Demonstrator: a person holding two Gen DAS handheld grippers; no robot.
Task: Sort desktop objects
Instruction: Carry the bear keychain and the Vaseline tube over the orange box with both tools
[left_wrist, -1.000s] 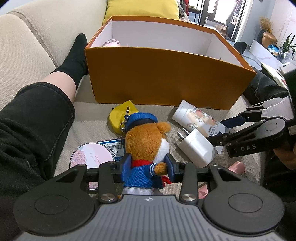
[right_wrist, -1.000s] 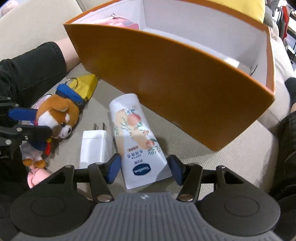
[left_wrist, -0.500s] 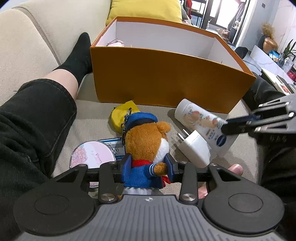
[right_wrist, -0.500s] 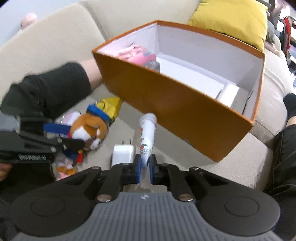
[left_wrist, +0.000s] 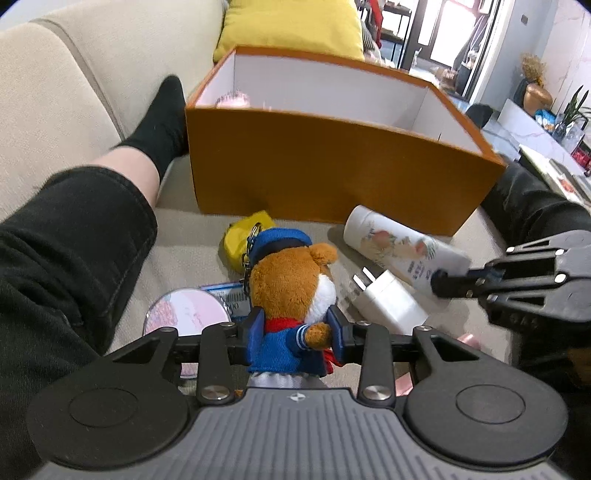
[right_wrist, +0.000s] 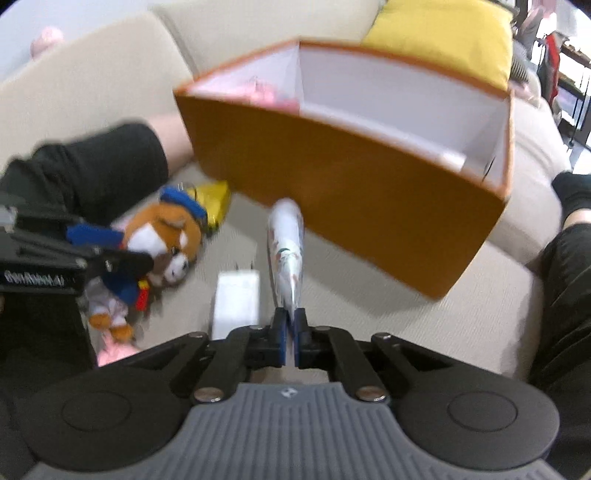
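Left gripper (left_wrist: 295, 325): its pads squeeze the plush dog (left_wrist: 291, 291) around its blue coat, low in the middle of the left view.
Right gripper (right_wrist: 290, 332): its jaws have just been closing and now pinch the flat end of the lotion tube (right_wrist: 286, 243). The tube sticks out toward 12 o'clock.
Box (left_wrist: 332, 173): the orange box sits at 12 o'clock from both toys. It is open on top, with some pink things inside at its far left.
Left behind: a white plug (left_wrist: 388, 302) between dog and tube, a yellow pouch (left_wrist: 243, 236) at 11 o'clock from the dog, a round pink tin (left_wrist: 184, 314) at 9 o'clock.
How to do it well: lift each one higher than the orange wall first. Keep the pinch tight, because the tube hangs by its thin end and may swing. Let go only when it is over the white inside.
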